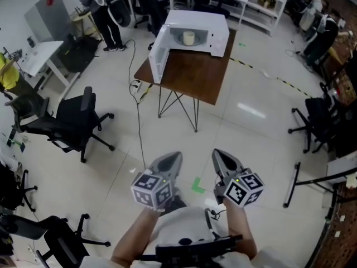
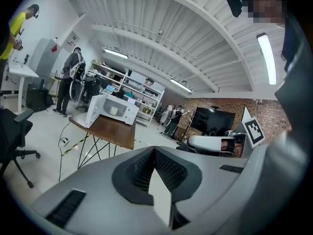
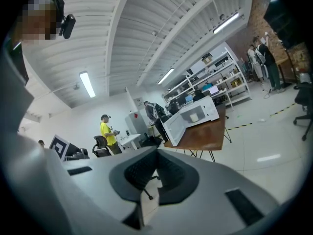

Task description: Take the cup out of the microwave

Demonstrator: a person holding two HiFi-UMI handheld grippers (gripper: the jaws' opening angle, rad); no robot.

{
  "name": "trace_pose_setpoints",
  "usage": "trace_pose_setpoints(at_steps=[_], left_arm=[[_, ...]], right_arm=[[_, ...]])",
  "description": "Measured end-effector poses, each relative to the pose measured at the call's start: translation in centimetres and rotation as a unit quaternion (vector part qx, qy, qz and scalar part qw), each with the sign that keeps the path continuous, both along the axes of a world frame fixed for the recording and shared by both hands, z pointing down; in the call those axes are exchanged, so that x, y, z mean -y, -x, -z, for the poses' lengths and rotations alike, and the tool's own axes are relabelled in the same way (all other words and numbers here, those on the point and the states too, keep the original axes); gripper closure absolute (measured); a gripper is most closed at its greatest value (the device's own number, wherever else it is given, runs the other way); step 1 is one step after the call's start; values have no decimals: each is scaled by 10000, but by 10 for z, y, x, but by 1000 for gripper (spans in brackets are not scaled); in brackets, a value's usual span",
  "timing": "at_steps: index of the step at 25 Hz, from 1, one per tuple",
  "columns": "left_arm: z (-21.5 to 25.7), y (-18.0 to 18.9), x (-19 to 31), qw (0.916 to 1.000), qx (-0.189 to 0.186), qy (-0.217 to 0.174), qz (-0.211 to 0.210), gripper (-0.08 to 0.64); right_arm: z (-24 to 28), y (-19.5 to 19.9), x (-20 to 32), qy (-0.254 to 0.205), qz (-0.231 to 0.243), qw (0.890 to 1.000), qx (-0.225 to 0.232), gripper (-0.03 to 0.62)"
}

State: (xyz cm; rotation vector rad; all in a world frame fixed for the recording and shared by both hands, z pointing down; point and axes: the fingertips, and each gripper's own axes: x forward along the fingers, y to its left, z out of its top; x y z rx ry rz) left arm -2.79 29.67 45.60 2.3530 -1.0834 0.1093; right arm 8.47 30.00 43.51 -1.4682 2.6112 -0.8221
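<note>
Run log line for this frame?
microwave: door open | cup: inside microwave | left hand-held gripper: shut, empty | right hand-held gripper: shut, empty

**Surroundings.** Brown-topped table (image 1: 195, 77) on thin black legs, standing mid-floor. Black office chair (image 1: 78, 119) to its left, with a white desk (image 1: 39, 56) beyond. Black cable (image 1: 138, 121) trailing over the pale floor (image 1: 245, 144). White shelving (image 1: 262, 4) along the far side. Green tape mark (image 1: 198, 185) in the foreground. Person in a yellow top (image 3: 106, 132) standing near the desk.

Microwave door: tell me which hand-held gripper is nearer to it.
Left, slightly. The left hand-held gripper is far off, almost in line with the open microwave door; the right hand-held gripper is as far back but offset rightward.
</note>
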Motion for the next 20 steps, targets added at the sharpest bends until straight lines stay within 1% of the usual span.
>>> trace_pose_setpoints(at_steps=[4, 10, 15, 20], left_arm=[[1, 4, 36, 9999, 56, -59, -137, 567], [3, 10, 79, 9998, 93, -95, -179, 566], [3, 5, 115, 9998, 77, -138, -143, 567], [-3, 3, 156, 9998, 136, -116, -35, 568]], right_arm=[[5, 7, 38, -74, -70, 9999, 32, 592], [-2, 16, 73, 52, -136, 9999, 74, 592], [-9, 10, 108, 48, -185, 9998, 86, 592], [-18, 11, 149, 90, -77, 9999, 77, 592]])
